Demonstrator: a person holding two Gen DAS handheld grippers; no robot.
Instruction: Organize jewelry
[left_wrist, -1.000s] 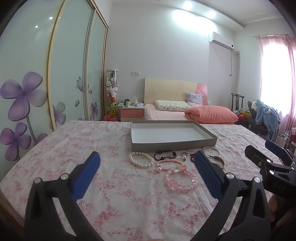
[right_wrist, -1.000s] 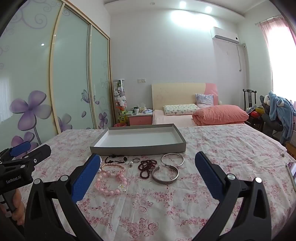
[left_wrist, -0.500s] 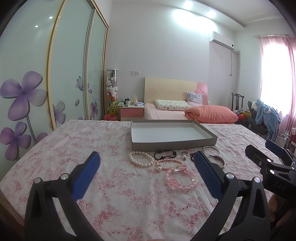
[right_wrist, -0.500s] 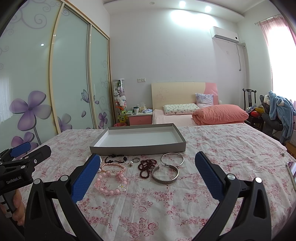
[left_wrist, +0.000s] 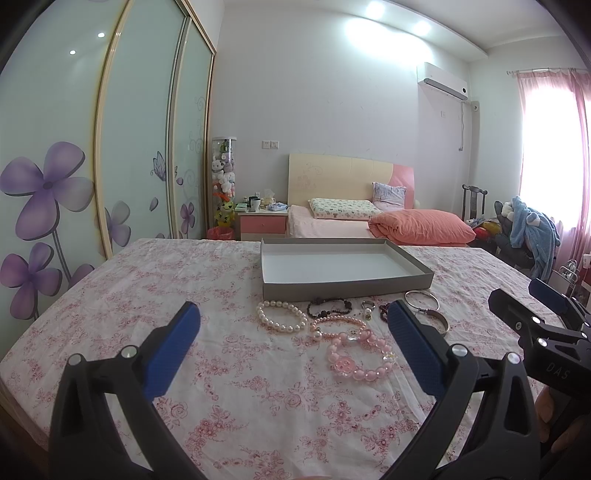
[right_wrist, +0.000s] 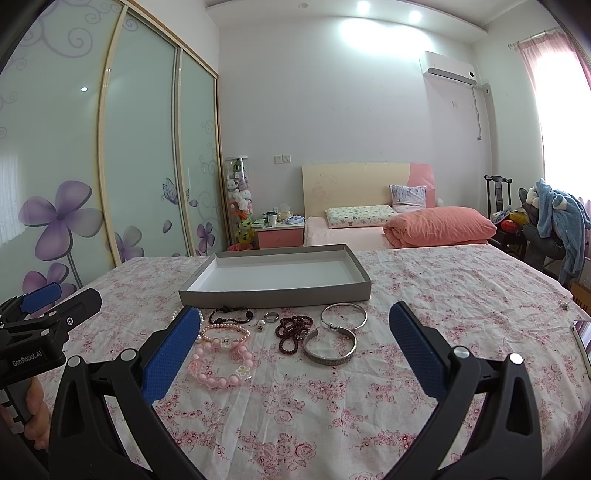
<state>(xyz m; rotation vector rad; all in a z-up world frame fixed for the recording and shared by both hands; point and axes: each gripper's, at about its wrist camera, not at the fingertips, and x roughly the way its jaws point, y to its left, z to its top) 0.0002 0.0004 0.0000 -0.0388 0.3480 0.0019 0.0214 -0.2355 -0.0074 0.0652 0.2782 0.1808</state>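
Observation:
An empty grey tray (left_wrist: 347, 286) (right_wrist: 275, 295) sits on the flowered tablecloth, with the jewelry spread just in front of it. From left there is a white pearl bracelet (left_wrist: 281, 316), a dark bead bracelet (left_wrist: 328, 307) (right_wrist: 231, 315), a thin pink pearl bracelet (right_wrist: 225, 334), a chunky pink bead bracelet (left_wrist: 360, 356) (right_wrist: 221, 363), a ring (right_wrist: 271, 316), dark red beads (right_wrist: 293, 332), a thin silver bangle (right_wrist: 343, 316) and a wide silver cuff (right_wrist: 330, 347). My left gripper (left_wrist: 293, 332) and right gripper (right_wrist: 293, 330) hover open before the pieces, holding nothing.
The tablecloth (right_wrist: 443, 295) runs wide to the right of the tray. A phone (right_wrist: 583, 339) lies at the table's right edge. Behind stand a bed (right_wrist: 406, 225), a nightstand (right_wrist: 280, 232), a chair with clothes (right_wrist: 554, 221) and sliding wardrobe doors (right_wrist: 140, 166).
Both views are nearly steady; the left wrist view has drifted a touch, so the jewelry sits slightly lower. Nothing was taken hold of or moved.

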